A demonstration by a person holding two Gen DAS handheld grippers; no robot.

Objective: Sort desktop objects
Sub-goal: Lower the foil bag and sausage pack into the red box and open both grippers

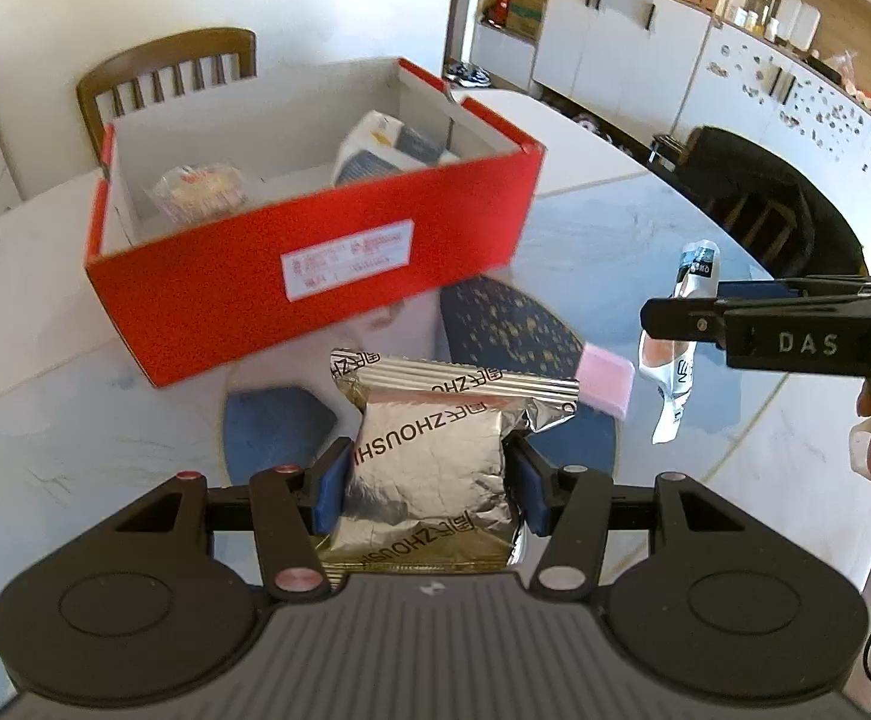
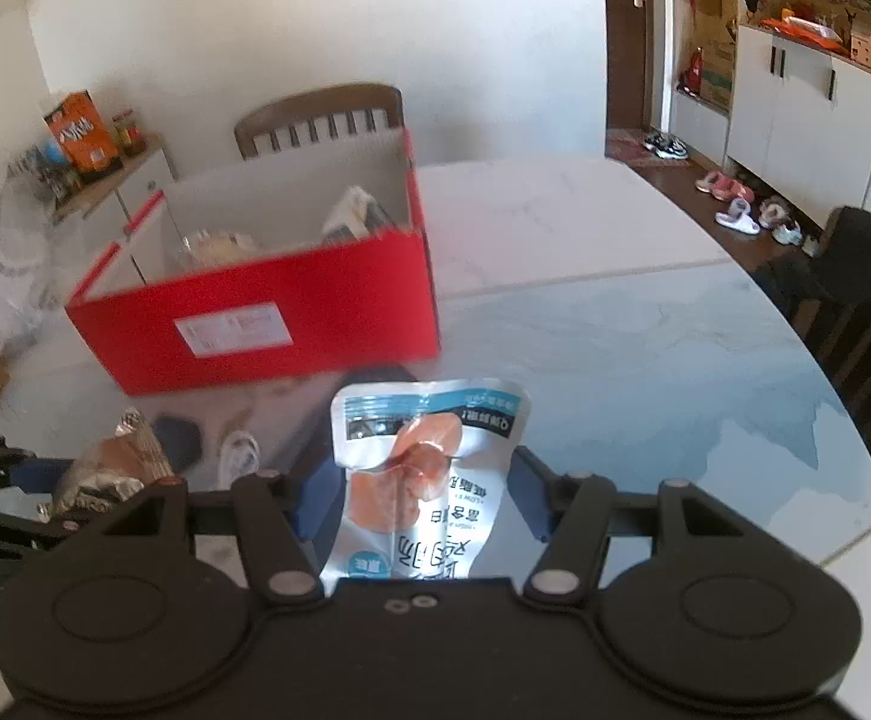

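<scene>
My left gripper (image 1: 426, 489) is shut on a silver foil snack packet (image 1: 435, 456) and holds it above the table, in front of the open red box (image 1: 315, 282). My right gripper (image 2: 423, 495) is shut on a white and teal pouch with a chicken picture (image 2: 423, 480), also lifted. The right gripper also shows in the left wrist view (image 1: 675, 315), to the right, with the pouch (image 1: 675, 372) hanging from it. The box (image 2: 267, 312) holds a wrapped bun (image 1: 198, 192) and a white and blue packet (image 1: 387, 147).
A pink block (image 1: 606, 381) lies on the marble table (image 1: 615, 240) near blue-patterned items (image 1: 501, 324). Wooden chairs (image 1: 165, 75) stand behind the box and a dark chair (image 1: 765, 204) at the right. Cabinets line the far wall.
</scene>
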